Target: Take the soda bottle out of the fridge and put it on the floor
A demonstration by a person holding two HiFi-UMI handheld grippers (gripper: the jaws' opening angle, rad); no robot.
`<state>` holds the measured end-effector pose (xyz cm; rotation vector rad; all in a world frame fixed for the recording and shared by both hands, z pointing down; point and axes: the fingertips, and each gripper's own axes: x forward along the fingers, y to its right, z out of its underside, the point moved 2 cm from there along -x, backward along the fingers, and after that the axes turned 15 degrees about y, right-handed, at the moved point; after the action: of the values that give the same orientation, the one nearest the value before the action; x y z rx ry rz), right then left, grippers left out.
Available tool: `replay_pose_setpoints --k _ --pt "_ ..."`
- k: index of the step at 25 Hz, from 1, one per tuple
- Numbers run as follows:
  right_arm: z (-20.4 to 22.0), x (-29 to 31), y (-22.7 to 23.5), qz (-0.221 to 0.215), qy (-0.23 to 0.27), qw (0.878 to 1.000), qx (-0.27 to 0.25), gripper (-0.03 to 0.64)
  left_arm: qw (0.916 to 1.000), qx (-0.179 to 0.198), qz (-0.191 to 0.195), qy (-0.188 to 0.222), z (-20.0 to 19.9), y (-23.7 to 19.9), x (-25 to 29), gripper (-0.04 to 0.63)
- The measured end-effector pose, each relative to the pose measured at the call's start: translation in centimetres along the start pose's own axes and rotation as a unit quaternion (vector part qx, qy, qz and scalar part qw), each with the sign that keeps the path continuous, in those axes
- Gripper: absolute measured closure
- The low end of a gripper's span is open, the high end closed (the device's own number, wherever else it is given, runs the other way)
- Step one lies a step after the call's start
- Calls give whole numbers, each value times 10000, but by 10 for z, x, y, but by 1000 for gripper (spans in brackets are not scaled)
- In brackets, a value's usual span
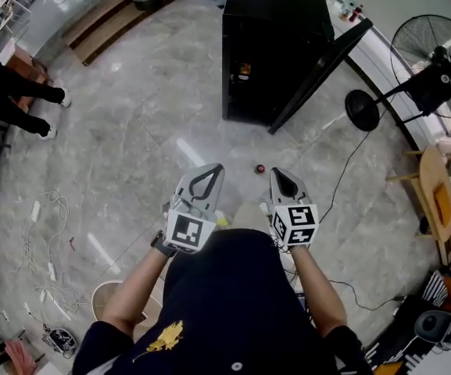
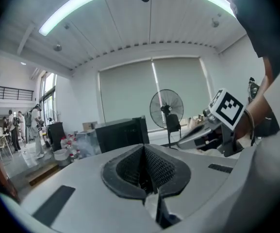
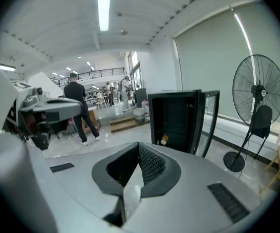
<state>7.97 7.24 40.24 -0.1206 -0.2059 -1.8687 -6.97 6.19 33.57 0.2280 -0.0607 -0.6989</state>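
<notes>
A black fridge (image 1: 276, 45) stands ahead on the grey floor with its door (image 1: 319, 76) swung open to the right. Low inside it stands a small bottle with an orange label (image 1: 244, 70), which also shows in the right gripper view (image 3: 164, 140). A small red-topped object (image 1: 260, 168) sits on the floor just beyond my grippers. I hold my left gripper (image 1: 209, 170) and right gripper (image 1: 282, 174) side by side near my body, well short of the fridge. Both are shut and empty, with the left jaws (image 2: 144, 147) and the right jaws (image 3: 139, 144) closed together.
A pedestal fan (image 1: 436, 61) with a round base (image 1: 362, 109) stands right of the fridge, its cable trailing over the floor. A wooden stool (image 1: 436, 194) is at the far right. A person's legs (image 1: 14, 92) show at the left, and cables (image 1: 45, 241) lie nearby.
</notes>
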Motion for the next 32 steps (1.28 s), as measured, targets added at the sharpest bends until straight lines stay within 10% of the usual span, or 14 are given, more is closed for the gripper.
replay_pose_setpoints --k 15,32 --pt "-47 -66 30 727 542 9957 -163 620 9957 -451 -670 464 -16 -31 -7 578" --pt "-87 -41 -10 91 920 9948 -421 620 9928 -702 -882 403 -25 -30 -32 578"
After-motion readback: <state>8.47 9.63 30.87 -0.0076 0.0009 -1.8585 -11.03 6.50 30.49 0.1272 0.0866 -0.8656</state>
